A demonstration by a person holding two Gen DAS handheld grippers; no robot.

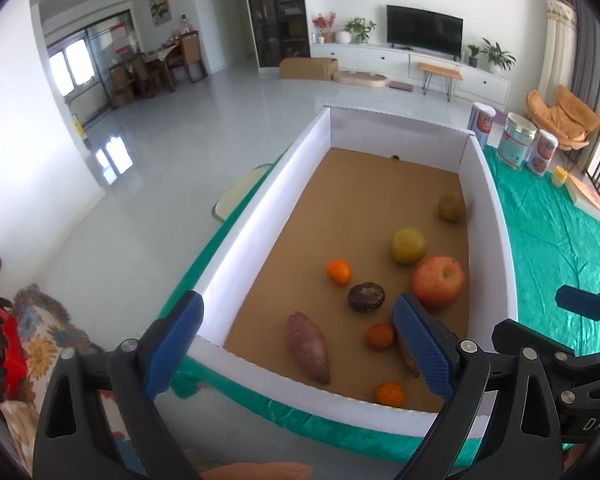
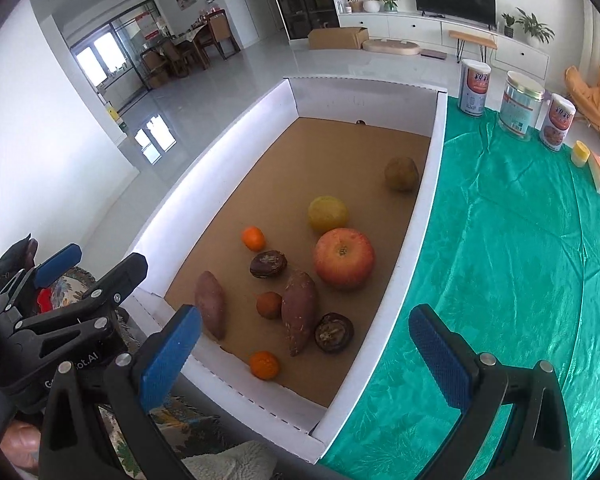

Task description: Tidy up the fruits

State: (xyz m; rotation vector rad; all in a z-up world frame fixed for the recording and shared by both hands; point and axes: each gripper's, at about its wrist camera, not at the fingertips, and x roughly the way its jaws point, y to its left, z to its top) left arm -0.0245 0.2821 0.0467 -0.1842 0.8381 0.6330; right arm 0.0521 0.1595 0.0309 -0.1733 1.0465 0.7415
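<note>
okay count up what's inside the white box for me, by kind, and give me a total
Small oranges: 3
Sweet potatoes: 2
Dark round fruits: 2
Red apple: 1
Yellow-green round fruit: 1
Brownish round fruit by the far wall: 1
Total: 10

Your left gripper (image 1: 298,344) and right gripper (image 2: 306,354) share one build: black plastic arms with triangular cut-outs, round silver screws at the pivots, and blue finger pads (image 2: 168,360) textured with a fine diamond grid. In the right wrist view, the left gripper's black body carries white lettering, only partly legible.
</note>
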